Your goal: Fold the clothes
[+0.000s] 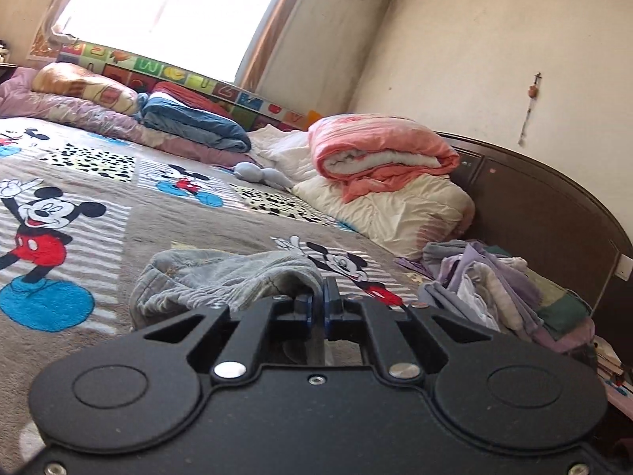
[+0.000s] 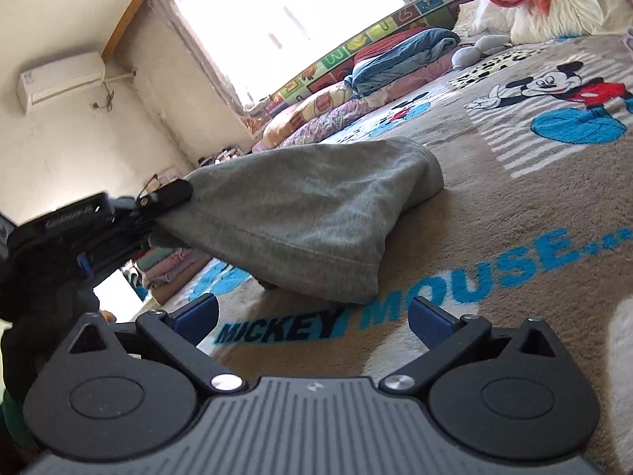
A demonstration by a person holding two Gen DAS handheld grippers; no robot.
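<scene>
A grey garment (image 2: 308, 213) is seen on the blanket (image 2: 514, 213), a brown blanket with Mickey Mouse pictures that covers the bed. In the right wrist view, one corner of the garment is lifted above the blanket and is pinched by the left gripper (image 2: 174, 194), while the far end of the garment is resting on the blanket, so the cloth is stretched in a slope. In the left wrist view the two blue pads of the left gripper (image 1: 317, 304) are pressed together on a fold of the garment (image 1: 221, 277), and the rest of the cloth is bunched on the blanket just beyond them. The right gripper (image 2: 314, 322) is held low over the blanket, near the lower hem of the garment, with its blue fingers (image 2: 198, 312) spread wide and nothing between them; the blue words "MICKEY MOUSE" on the blanket are seen in the gap. Beyond the garment, at the far side of the blanket, a rolled pink quilt (image 1: 379, 158) is placed on a cream quilt (image 1: 395, 209). A folded blue quilt (image 1: 198, 122) is lying near the window (image 1: 170, 12). A pile of lilac clothes (image 1: 486, 281) is seen at the edge of the blanket, beside the dark headboard (image 1: 546, 213).
</scene>
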